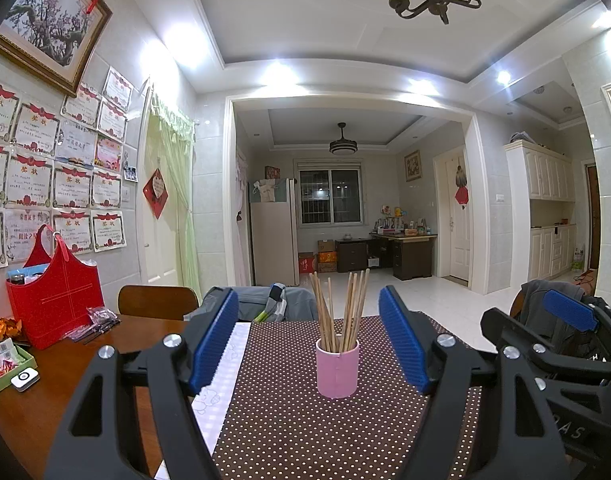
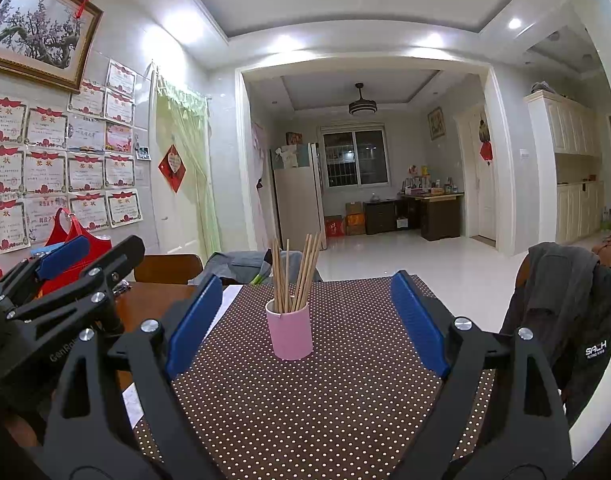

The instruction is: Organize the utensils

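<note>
Both hand-held grippers [image 1: 309, 344] [image 2: 307, 328] gape (cup [image 1: 337, 368] untouched).

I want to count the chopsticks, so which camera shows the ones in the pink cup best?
The left wrist view: the chopsticks look larger there, fanned in two bunches. The right wrist view shows the same chopsticks smaller and more bunched in the pink cup.

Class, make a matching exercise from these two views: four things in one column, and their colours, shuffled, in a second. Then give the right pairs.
Things:
1. cup
2. bag
3. chopsticks
4. finger pads

Colours:
A. blue
B. tan
C. pink
D. red

Pairs: 1-C, 2-D, 3-B, 4-A
</note>
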Available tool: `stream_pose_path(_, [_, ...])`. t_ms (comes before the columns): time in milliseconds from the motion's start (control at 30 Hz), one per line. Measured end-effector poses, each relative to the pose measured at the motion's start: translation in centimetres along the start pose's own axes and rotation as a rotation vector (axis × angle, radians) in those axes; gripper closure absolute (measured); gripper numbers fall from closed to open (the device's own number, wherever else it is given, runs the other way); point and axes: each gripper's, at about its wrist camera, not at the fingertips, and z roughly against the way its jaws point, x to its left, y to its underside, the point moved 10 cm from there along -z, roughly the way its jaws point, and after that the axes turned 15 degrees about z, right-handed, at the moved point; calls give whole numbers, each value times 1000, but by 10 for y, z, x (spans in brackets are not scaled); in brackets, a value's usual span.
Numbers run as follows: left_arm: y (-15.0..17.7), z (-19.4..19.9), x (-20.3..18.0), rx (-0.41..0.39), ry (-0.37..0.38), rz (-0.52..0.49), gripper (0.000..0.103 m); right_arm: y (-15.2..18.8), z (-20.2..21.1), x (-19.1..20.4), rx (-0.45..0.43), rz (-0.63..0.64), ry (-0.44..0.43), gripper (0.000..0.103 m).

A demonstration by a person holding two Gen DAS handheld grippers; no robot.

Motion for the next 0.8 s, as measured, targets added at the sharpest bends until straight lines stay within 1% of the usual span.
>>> stream_pose_path(800, [0,0,0,2,0,0,31,-1,-1,1,4,-3,0,18])
